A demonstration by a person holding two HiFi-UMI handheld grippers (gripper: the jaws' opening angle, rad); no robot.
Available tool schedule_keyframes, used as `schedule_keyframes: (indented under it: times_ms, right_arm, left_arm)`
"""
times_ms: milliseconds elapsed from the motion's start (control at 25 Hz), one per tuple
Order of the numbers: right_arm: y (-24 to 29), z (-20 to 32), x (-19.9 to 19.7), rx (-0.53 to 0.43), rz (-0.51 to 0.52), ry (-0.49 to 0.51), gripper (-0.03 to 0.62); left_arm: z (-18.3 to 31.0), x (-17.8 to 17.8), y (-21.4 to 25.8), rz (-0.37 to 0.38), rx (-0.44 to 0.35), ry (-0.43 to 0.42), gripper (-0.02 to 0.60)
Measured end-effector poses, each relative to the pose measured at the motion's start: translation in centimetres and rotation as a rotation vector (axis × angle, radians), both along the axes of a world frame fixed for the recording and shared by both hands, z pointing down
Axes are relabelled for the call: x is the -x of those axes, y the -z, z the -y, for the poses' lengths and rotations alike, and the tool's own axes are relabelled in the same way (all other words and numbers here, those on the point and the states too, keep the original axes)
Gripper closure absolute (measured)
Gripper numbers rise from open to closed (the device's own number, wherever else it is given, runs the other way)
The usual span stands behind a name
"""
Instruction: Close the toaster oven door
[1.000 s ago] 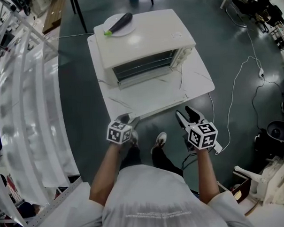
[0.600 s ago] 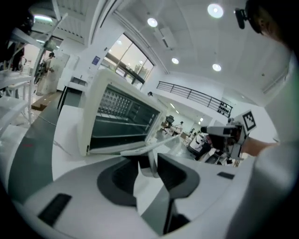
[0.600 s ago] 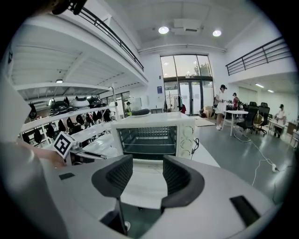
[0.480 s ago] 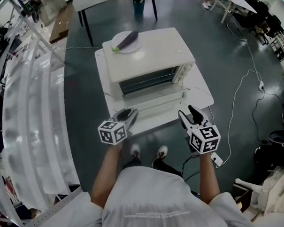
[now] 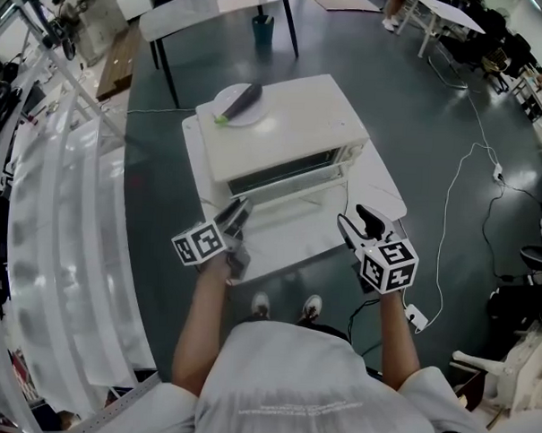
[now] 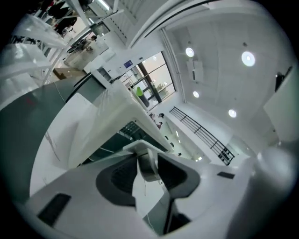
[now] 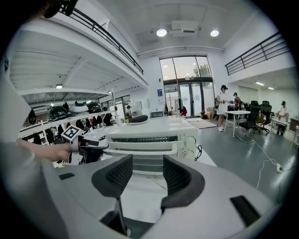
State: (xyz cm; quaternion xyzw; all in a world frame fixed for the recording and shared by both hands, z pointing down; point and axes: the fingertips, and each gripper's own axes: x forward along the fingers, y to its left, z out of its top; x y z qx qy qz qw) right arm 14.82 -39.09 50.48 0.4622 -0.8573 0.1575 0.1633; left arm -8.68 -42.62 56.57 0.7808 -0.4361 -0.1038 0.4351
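Workshop floor: a person stands at a small white tabletop (image 5: 380, 193) with tongs in each hand. The left tongs (image 5: 236, 211) pinch the left end of the handle (image 7: 140, 151) on the door (image 7: 145, 161) of the oven (image 5: 283, 135). The door stands part-way up, neither flat nor shut. The right tongs (image 5: 357, 217) are spread and empty, level with the left pair and just off the door's right end, touching nothing.

The oven sits straight ahead of both tongs and takes up most of the tabletop. On its roof, beyond the left tongs, a plate (image 5: 248, 116) carries a dark vegetable (image 5: 246, 97) with a green stem.

A dark, glossy floor (image 5: 419, 101) surrounds the tabletop, and a white cable (image 5: 449, 165) snakes across it to the right of the right tongs. A second table (image 5: 199, 6) stands well beyond the oven. White railings (image 5: 54, 246) run along the outer side of the left tongs.
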Motion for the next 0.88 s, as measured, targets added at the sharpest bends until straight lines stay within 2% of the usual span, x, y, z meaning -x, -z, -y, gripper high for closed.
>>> schedule_keyframes:
  times_ms: [240,400,640,760,880]
  right_arm:
    - [0.8,1.4,0.0,-0.025,0.001,0.000,0.393]
    - [1.1,1.8,0.4,-0.030,0.004,0.017,0.393]
    - [3.0,2.1,0.2,-0.116,0.020,-0.003,0.375]
    - [3.3,2.3,0.0,-0.123,0.013,-0.008,0.375]
    - [3.9,2.3,0.0,-0.132,0.013,-0.003,0.376]
  left_arm:
    - [2.2,1.0,0.6,-0.090,0.021,0.057,0.453]
    - [2.9,1.4,1.0,-0.074,0.013,0.076,0.448]
    - [3.5,2.0,1.0,-0.094,0.010,0.108,0.436]
    - [3.1,2.4,1.0,-0.030,0.002,0.118,0.434]
    - [2.4,3.1,1.4,0.160,-0.026,0.120,0.433]
